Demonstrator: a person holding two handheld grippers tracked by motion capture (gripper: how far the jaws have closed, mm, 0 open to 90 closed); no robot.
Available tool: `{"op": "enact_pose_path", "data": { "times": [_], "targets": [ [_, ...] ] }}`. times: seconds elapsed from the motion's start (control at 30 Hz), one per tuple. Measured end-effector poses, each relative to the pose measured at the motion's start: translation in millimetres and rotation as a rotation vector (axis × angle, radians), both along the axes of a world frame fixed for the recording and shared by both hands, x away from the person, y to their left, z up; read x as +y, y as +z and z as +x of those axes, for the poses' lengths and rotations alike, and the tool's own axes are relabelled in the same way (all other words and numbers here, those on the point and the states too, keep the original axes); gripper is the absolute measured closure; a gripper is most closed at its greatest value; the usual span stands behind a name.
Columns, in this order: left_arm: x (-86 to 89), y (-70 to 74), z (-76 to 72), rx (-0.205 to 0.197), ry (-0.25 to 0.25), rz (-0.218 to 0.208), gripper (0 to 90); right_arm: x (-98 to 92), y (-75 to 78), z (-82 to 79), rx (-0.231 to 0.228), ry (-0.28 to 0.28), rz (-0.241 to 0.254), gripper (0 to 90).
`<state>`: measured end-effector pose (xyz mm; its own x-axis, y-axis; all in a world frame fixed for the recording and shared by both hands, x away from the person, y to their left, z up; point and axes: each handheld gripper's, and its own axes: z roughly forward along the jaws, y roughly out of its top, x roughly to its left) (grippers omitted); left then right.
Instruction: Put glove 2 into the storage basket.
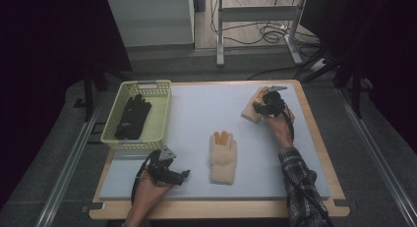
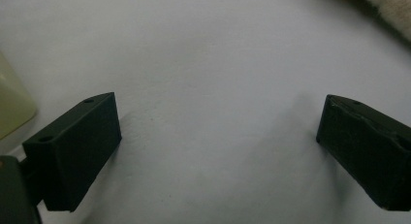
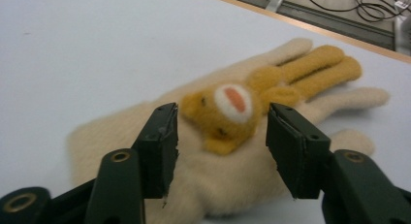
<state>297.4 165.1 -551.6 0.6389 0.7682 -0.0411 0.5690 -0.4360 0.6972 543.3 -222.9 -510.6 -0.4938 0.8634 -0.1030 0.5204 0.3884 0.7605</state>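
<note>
Beside the basket (image 1: 160,120) of black gloves (image 1: 132,116), left claw (image 1: 184,174) gapes empty — right claw (image 3: 220,144) open over the far cream glove (image 3: 121,132).

Looking like a lab: dark curtains (image 1: 44,65) hanging at the left of the frame, cables (image 1: 265,33) lying at upper right, metal frame legs (image 1: 220,35) standing behind.

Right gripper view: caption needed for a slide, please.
Right gripper, jaws open, poised over a cream glove with an orange animal face.

Room: dim, dark at edges
Mat (image 1: 206,119): evenly lit from above
Shadows: soft, faint
Close views: slightly blurred, grainy
Glare: none
</note>
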Motion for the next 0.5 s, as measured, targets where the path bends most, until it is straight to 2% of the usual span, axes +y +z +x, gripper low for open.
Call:
{"op": "enact_pose_path", "data": {
  "times": [0.07, 0.23, 0.37, 0.5],
  "targets": [
    [0.0, 0.0, 0.0, 0.000, 0.000, 0.000, 2.3, 1.0, -3.3, 5.7, 0.001, -0.007, -0.008, 41.5],
    [0.0, 0.0, 0.0, 0.000, 0.000, 0.000, 2.3, -0.6, -11.4, 15.6, 0.021, -0.018, -0.021, 42.0],
    [0.0, 0.0, 0.0, 0.000, 0.000, 0.000, 2.3, -3.6, -15.6, 16.7, 0.033, 0.004, 0.039, 57.2],
    [0.0, 0.0, 0.0, 0.000, 0.000, 0.000, 2.3, -1.4, -10.7, 14.8, 0.052, -0.012, 0.016, 65.5]
  ]
}}
